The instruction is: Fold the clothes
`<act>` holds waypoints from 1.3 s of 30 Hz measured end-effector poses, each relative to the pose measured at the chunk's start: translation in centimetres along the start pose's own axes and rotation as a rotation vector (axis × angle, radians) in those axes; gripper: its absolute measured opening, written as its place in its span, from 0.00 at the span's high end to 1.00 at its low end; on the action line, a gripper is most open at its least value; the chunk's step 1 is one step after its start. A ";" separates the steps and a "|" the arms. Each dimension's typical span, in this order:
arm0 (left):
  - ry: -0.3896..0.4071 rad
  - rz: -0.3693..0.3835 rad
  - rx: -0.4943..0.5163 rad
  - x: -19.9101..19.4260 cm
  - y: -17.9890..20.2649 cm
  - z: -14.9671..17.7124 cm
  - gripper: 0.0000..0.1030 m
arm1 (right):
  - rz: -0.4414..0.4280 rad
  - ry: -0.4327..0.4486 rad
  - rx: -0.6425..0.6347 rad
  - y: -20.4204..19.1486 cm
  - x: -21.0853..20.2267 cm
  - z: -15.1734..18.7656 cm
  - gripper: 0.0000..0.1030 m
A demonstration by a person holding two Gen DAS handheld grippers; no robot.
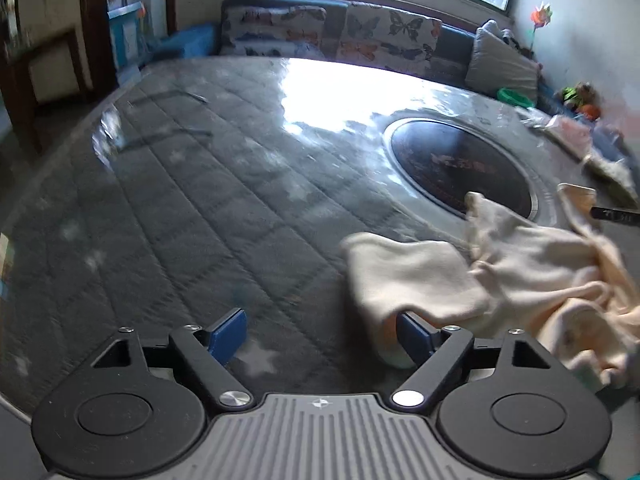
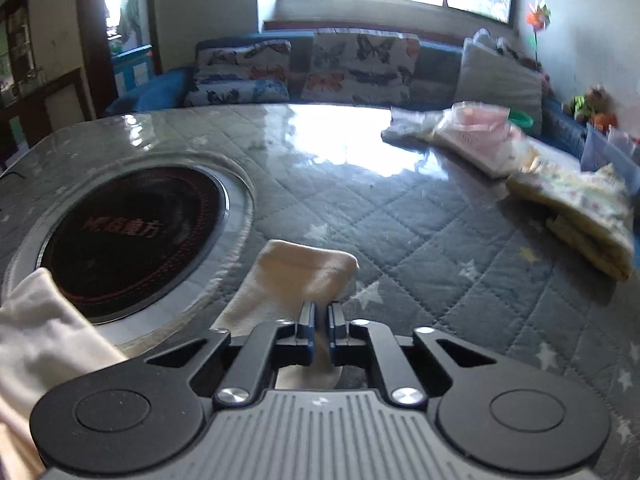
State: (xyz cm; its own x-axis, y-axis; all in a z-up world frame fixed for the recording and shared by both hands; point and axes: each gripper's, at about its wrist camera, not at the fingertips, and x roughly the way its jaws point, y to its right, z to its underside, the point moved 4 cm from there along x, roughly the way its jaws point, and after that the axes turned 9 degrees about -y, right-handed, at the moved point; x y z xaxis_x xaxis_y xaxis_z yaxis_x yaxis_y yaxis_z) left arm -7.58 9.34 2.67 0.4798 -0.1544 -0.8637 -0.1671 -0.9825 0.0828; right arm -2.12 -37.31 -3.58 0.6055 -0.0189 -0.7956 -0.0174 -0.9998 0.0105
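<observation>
The cream garment (image 1: 516, 276) lies crumpled on the quilted grey bench (image 1: 192, 208), partly over the rim of the dark round hob (image 1: 460, 168) set into its top. The left tool (image 1: 320, 334) stands with its blue pads spread wide and gripping nothing; the right-hand pad sits against a folded edge of the cloth, the other over bare quilt. The right tool (image 2: 320, 326) is pinched closed on a cuff or leg end of the same cream garment (image 2: 296, 276), which drapes away across the hob's edge. Further back on the right lie folded pieces, a pink one (image 2: 480, 136) and a pale yellow printed one (image 2: 580, 208), blurred, perhaps in plastic wrap. A sofa with butterfly cushions (image 2: 352, 68) runs under the window.
</observation>
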 end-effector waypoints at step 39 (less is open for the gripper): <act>0.052 0.216 0.298 5.1 13.8 -8.3 0.28 | 0.027 -0.014 0.158 3.7 0.3 1.6 0.68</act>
State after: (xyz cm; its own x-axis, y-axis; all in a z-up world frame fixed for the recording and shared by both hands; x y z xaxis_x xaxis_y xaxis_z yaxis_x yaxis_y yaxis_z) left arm -0.26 -5.86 3.57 0.4482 -0.3672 -0.8151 -0.5092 -0.8543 0.1048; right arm -3.26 -41.01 -4.73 0.5918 -0.0445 -0.8048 -0.1595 -0.9852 -0.0628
